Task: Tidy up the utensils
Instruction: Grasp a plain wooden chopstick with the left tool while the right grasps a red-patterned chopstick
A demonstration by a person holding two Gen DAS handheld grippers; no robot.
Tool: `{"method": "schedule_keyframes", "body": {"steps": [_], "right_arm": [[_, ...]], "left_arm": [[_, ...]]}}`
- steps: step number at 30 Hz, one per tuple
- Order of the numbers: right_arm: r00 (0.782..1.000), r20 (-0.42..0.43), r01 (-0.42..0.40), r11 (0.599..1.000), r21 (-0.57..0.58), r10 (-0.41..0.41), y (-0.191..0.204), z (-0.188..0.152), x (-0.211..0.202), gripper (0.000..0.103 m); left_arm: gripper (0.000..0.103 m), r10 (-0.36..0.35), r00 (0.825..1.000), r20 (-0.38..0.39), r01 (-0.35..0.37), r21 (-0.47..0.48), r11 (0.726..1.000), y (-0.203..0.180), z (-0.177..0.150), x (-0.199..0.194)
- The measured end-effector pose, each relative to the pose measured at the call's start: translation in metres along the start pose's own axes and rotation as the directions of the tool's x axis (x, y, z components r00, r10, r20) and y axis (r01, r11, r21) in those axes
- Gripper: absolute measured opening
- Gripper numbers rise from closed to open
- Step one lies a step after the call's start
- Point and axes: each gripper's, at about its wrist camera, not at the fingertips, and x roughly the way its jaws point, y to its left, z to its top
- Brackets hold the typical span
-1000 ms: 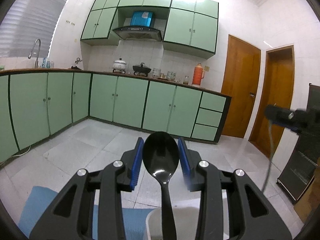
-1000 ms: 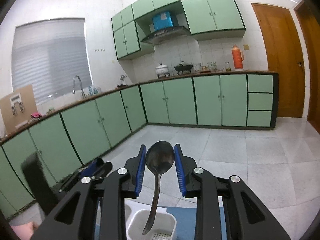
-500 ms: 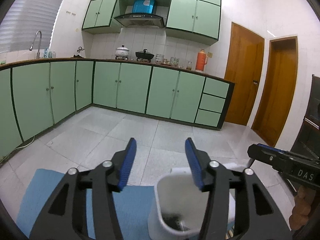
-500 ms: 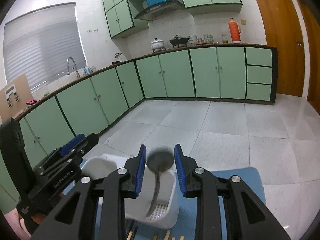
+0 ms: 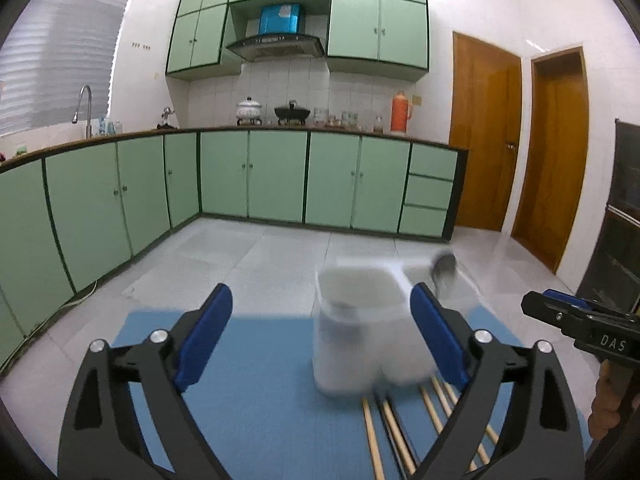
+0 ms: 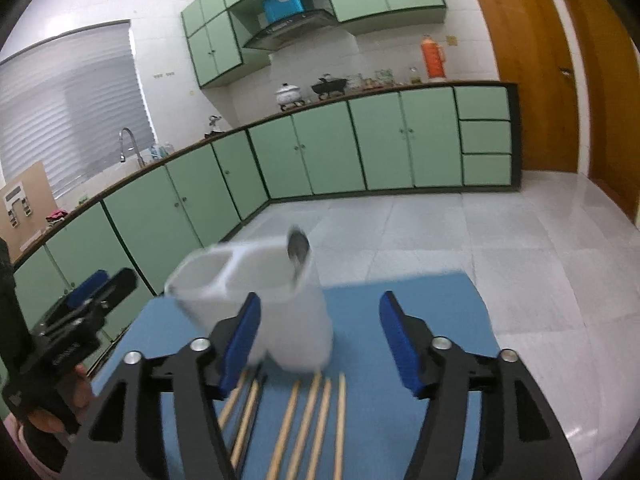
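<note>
A white two-compartment utensil holder (image 5: 360, 336) stands on a blue mat (image 5: 248, 384); it also shows in the right wrist view (image 6: 276, 300). A metal spoon (image 6: 298, 252) stands in its right compartment, bowl up, and shows in the left wrist view (image 5: 442, 268). A dark spoon lies low inside the left compartment (image 5: 346, 308). Several wooden chopsticks (image 6: 316, 420) lie on the mat in front of the holder. My left gripper (image 5: 320, 336) is open and empty. My right gripper (image 6: 320, 344) is open and empty, just behind the holder.
Green cabinets (image 5: 276, 180) line the far wall and left side. Two wooden doors (image 5: 520, 140) stand at the right. A dark appliance (image 5: 620, 240) is at the far right. White tiled floor (image 6: 440, 232) lies beyond the mat.
Both grippers let go of their spoons, which now sit in the holder. Both opened wide and drew back and down, bringing mat and chopsticks into view.
</note>
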Motion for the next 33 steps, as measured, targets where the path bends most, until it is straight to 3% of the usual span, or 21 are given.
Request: {"method": "schedule_keyframes", "body": {"steps": [5, 9, 15, 21, 26, 33], "right_arm": [[0.994, -0.068, 0.090, 0.996, -0.020, -0.091, -0.005, -0.057, -0.037, 0.083], [0.983, -0.140, 0.118, 0.992, -0.042, -0.123, -0.007, -0.092, -0.058, 0.085], [0.962, -0.230, 0.137, 0.989, -0.058, -0.146, -0.008, -0.138, -0.084, 0.084], [0.946, -0.294, 0.116, 0.990, -0.082, -0.135, -0.004, -0.170, -0.101, 0.060], [0.942, -0.310, 0.101, 0.991, -0.093, -0.125, 0.000, -0.177, -0.102, 0.040], [0.945, -0.307, 0.085, 0.990, -0.108, -0.114, 0.004, -0.176, -0.097, 0.027]], "left_arm": [[0.095, 0.005, 0.991, -0.131, -0.004, 0.007, 1.000, 0.001, -0.036, -0.029], [0.095, 0.021, 0.967, -0.256, -0.018, 0.012, 1.000, 0.004, -0.071, -0.048], [0.095, 0.042, 0.934, -0.356, -0.027, 0.046, 0.999, 0.000, -0.108, -0.071], [0.095, 0.035, 0.912, -0.408, -0.021, 0.038, 0.999, -0.008, -0.130, -0.085], [0.095, 0.040, 0.900, -0.434, -0.028, 0.034, 0.999, -0.009, -0.144, -0.088], [0.092, 0.038, 0.897, -0.440, -0.029, 0.029, 0.999, -0.016, -0.146, -0.087]]}}
